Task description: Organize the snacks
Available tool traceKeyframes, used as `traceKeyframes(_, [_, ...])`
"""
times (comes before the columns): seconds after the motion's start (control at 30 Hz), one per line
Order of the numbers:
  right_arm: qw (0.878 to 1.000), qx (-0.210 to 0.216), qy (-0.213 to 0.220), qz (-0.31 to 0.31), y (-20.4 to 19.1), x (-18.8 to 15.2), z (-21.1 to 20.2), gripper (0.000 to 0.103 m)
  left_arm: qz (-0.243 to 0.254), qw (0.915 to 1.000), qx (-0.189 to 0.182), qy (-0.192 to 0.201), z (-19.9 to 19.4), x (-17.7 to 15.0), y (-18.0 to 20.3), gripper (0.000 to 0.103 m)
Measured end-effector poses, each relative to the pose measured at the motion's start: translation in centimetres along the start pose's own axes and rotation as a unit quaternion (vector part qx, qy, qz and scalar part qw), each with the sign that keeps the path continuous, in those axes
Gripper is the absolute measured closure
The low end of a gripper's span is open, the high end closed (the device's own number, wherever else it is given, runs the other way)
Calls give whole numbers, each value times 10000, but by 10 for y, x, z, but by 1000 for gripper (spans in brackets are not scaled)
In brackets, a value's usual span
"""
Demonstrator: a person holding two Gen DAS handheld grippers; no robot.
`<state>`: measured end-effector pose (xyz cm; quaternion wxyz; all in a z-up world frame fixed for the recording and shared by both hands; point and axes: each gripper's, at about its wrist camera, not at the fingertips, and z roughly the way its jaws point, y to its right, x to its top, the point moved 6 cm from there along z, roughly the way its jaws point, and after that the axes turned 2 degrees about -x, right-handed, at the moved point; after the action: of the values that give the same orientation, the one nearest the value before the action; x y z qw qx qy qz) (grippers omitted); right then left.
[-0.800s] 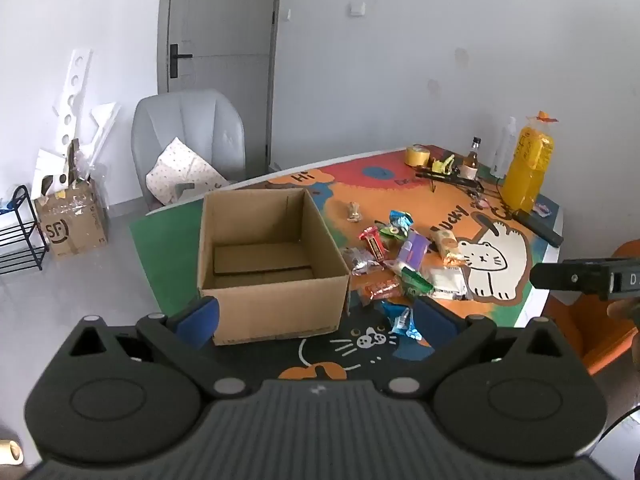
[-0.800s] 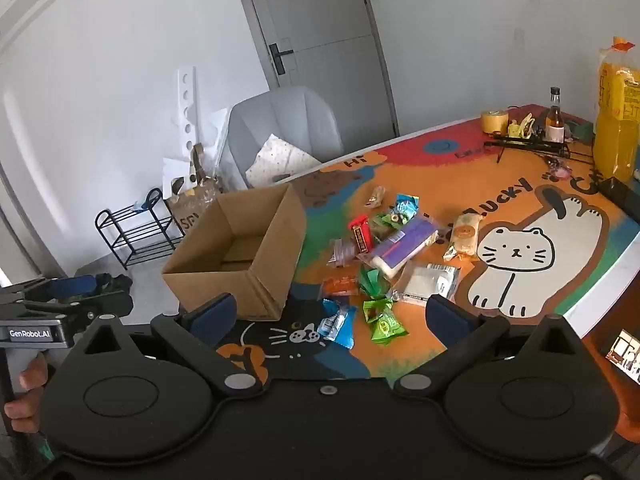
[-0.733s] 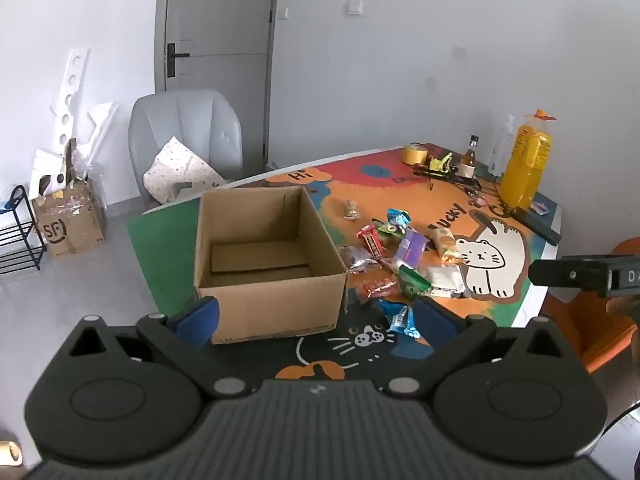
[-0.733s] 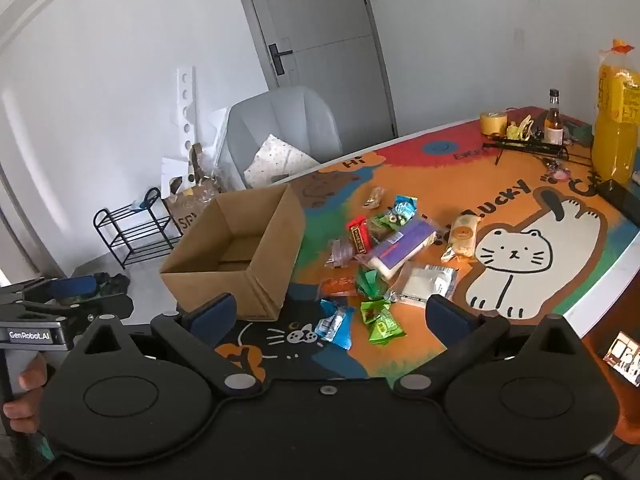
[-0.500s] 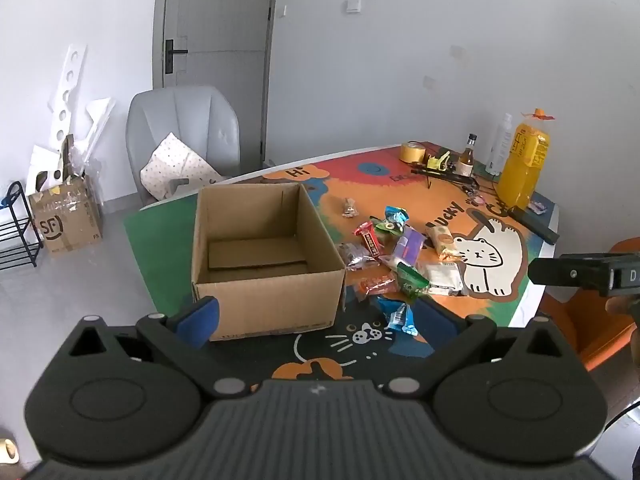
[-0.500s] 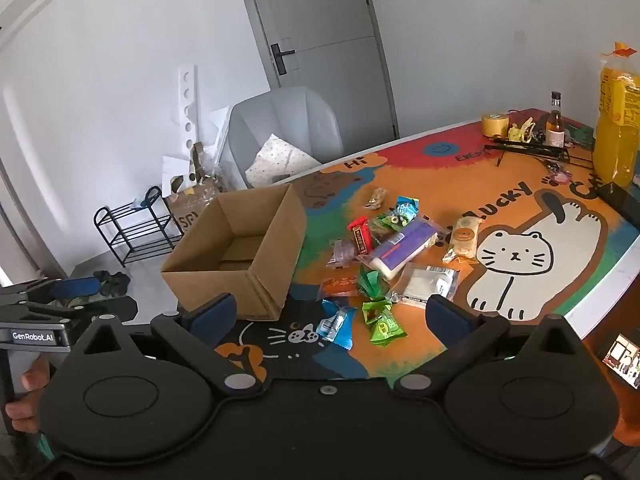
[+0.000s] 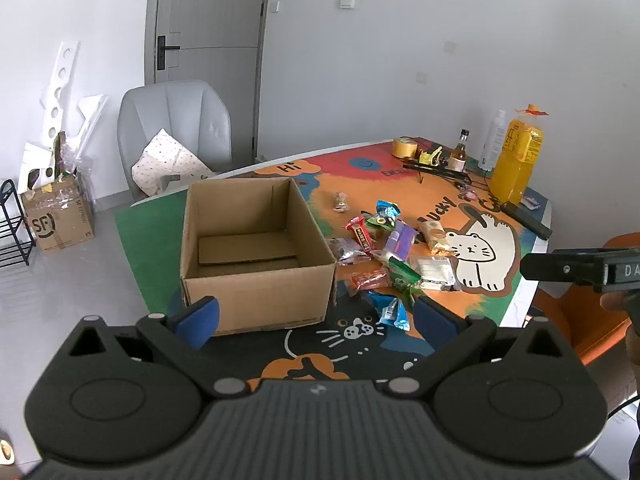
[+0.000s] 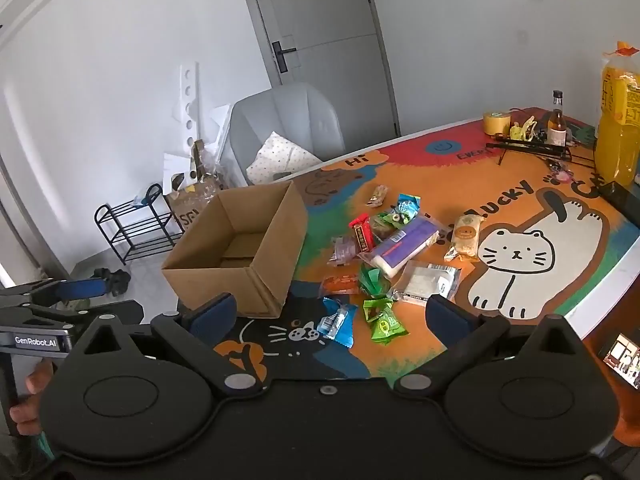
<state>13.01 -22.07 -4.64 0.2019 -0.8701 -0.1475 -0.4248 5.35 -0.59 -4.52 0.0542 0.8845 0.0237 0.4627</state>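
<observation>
Snacks (image 8: 380,256) strewn on cat-print worktop (image 8: 560,240) lettered "LUCKY" and "Hi", just right of open cardboard box (image 8: 248,256). Purple pack (image 8: 400,246) lying diagonally, long axis toward box. Left claw (image 7: 316,318) and right claw (image 8: 330,314) both spread wide, gripping nothing, hovering apart from snacks.

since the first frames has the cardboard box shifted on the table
No. The cardboard box keeps its place against the mat's black cat drawing; only the camera view drifts slightly.

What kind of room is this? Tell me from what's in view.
Probably a room in a home or small office: a closed grey door, a padded grey chair, and a table with a cartoon cat mat.
</observation>
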Motion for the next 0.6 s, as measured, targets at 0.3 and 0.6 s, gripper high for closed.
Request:
traceKeyframes(0.3, [10000, -13, 10, -60, -2, 1, -1, 0, 68, 9999, -96, -36, 2, -2, 5, 0])
traceKeyframes(0.6, [10000, -15, 17, -66, -2, 1, 0, 0, 114, 9998, -136, -21, 0, -3, 7, 0])
